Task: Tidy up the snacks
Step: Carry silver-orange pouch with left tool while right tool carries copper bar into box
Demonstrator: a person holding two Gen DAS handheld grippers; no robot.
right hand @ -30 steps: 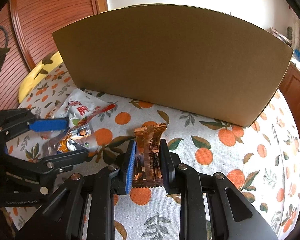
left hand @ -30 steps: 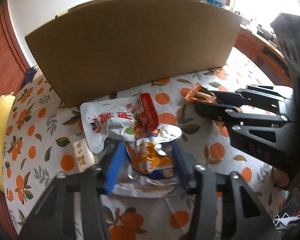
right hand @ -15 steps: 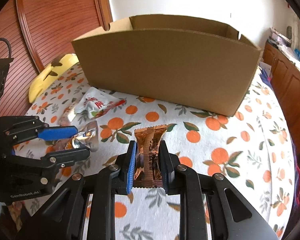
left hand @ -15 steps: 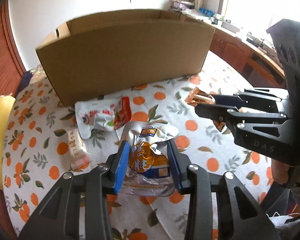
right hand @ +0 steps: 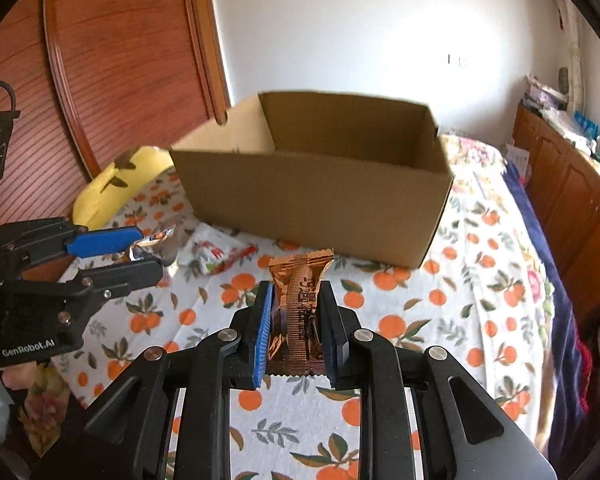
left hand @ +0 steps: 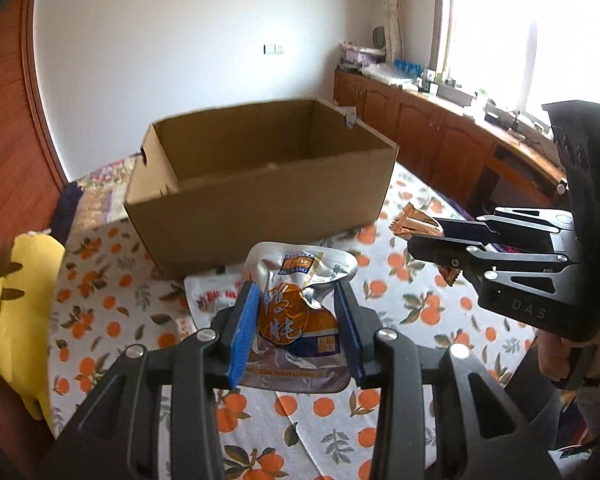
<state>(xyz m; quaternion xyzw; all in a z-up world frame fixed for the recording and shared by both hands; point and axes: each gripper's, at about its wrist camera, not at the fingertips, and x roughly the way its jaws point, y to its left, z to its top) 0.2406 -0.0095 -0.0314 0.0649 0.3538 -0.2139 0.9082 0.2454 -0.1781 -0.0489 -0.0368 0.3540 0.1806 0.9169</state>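
Left tool (left hand: 296, 320) gripped a foil pouch (left hand: 298, 312); right tool (right hand: 296, 332) clamped a bar (right hand: 298, 312). Both hung above the bed (right hand: 480, 288); the box (right hand: 312, 200) stood beyond.

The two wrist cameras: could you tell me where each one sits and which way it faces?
Left wrist: sits behind the left gripper, which pinches a silver snack pouch; faces the cardboard box; right gripper visible.
Right wrist: sits behind the right gripper, which clamps a copper wafer pack; faces the box; left gripper visible.
Shared: box, orange-print cloth, white-red pouch.
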